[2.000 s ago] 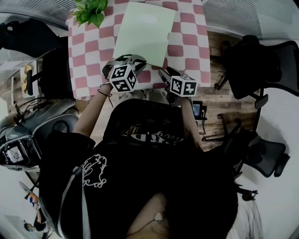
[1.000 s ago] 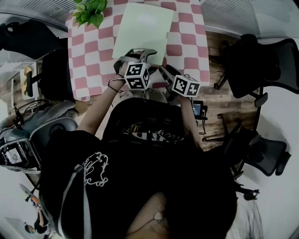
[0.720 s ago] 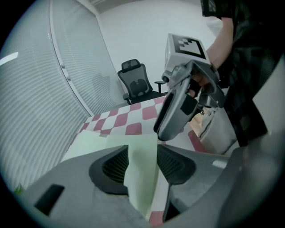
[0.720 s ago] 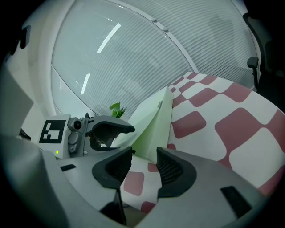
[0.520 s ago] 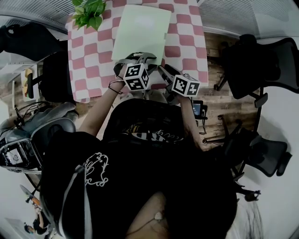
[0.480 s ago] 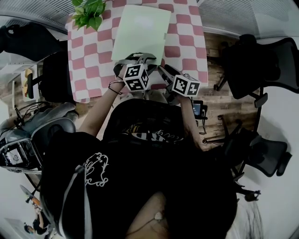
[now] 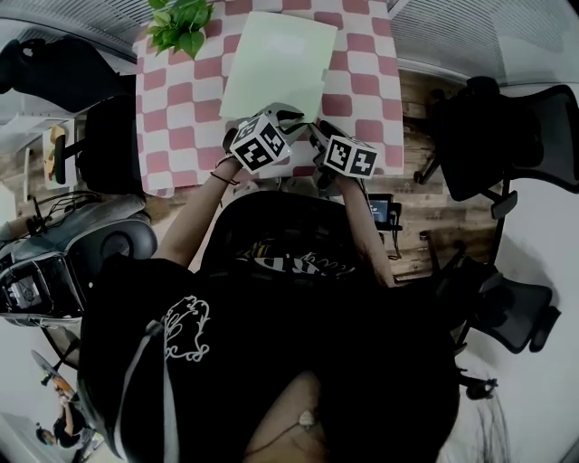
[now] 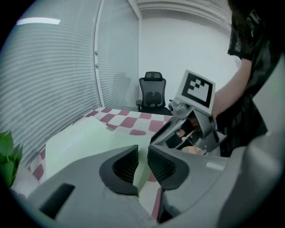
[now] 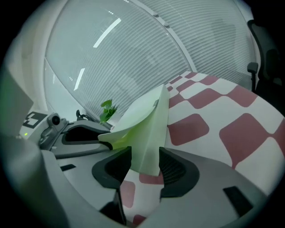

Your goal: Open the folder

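Note:
A pale green folder (image 7: 276,59) lies on the red-and-white checked table (image 7: 172,99). Both grippers meet at its near edge. My left gripper (image 7: 291,116) has just been closing, and its narrow jaws (image 8: 142,162) now pinch the folder's cover (image 8: 89,142) at the near corner. In the right gripper view that cover (image 9: 147,124) curls up off the table toward the left gripper (image 9: 80,133). My right gripper (image 9: 144,167) stands open, with the raised green corner hanging between its pads (image 9: 173,167) and touching neither firmly.
A potted plant (image 7: 181,23) stands at the table's far left corner. Black office chairs (image 7: 507,127) stand on the wood floor at the right, and another chair (image 8: 153,91) stands beyond the table. Window blinds (image 9: 133,44) line the far side.
The left gripper has rolled and its jaws have closed on the folder's near corner. The right gripper has shifted left, closer to the left one. The cover's corner has lifted.

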The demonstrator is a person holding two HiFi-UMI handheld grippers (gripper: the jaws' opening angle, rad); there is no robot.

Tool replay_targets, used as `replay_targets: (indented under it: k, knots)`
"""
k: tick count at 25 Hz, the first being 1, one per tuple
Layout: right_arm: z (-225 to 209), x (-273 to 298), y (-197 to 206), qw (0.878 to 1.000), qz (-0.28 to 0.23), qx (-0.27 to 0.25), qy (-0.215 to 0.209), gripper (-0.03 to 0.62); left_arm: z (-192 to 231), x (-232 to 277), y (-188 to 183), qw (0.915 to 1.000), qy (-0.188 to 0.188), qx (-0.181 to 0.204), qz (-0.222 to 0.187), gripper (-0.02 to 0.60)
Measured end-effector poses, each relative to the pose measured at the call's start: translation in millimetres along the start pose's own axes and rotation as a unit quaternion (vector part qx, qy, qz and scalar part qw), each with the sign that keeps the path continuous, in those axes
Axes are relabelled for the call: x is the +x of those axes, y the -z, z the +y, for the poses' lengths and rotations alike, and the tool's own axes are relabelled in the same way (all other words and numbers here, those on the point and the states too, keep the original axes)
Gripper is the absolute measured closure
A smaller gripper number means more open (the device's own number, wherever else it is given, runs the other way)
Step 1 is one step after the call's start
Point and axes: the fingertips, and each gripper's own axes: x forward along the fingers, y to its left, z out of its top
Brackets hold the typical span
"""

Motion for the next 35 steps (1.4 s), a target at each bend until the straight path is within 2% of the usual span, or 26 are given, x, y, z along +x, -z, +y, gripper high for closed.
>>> replay_targets:
  k: [3,7,12,15,19,22,25,27,30,33,35]
  knots:
    - [0.1,4.2,-2.1,1.0,-0.003,0.008,0.011,0.434,2.6,-4.6,-3.6,0.9995,-0.014,-0.027,-0.013,0.519]
    - [6.8,4.0,-5.0,0.998,0.007,-0.065,0.022,0.452,10.9,-14.2,-10.4,0.997,-0.037,-0.058,-0.036,0.541]
    - [10.3,1.8,-6.1,0.995,0.02,-0.095,0.031,0.467,20.9,-27.1,-19.6,0.9934,-0.078,-0.067,-0.052,0.557]
    - [12.4,0.1,-6.0,0.992,0.023,-0.118,0.039,0.471,22.7,-32.3,-21.9,0.9908,-0.08,-0.087,-0.065,0.557]
    - [7.0,-5.2,-11.1,0.987,0.017,-0.147,0.059,0.48,28.8,-61.8,-46.1,0.9833,-0.093,-0.101,-0.119,0.557]
    - [-0.6,-11.7,-16.7,0.984,0.015,-0.16,0.078,0.488,44.1,-97.8,-64.6,0.9667,-0.124,-0.134,-0.18,0.557]
    - [-5.8,-17.5,-21.6,0.976,0.011,-0.189,0.104,0.498,61.3,-140.0,-68.5,0.9387,-0.169,-0.182,-0.239,0.557]
    - [-9.7,-21.0,-25.9,0.968,0.006,-0.217,0.123,0.507,71.4,-166.5,-62.2,0.9203,-0.199,-0.207,-0.266,0.557]
    - [-11.7,-22.8,-28.1,0.962,0.002,-0.236,0.136,0.513,86.5,-202.7,-41.8,0.8996,-0.258,-0.223,-0.273,0.561]
    - [-10.8,-21.7,-27.1,0.963,-0.001,-0.234,0.137,0.514,97.7,-232.9,-11.3,0.8841,-0.318,-0.231,-0.253,0.563]
    - [-11.5,-21.5,-27.1,0.965,-0.003,-0.224,0.138,0.514,103.1,-249.2,10.9,0.87,-0.352,-0.247,-0.241,0.563]
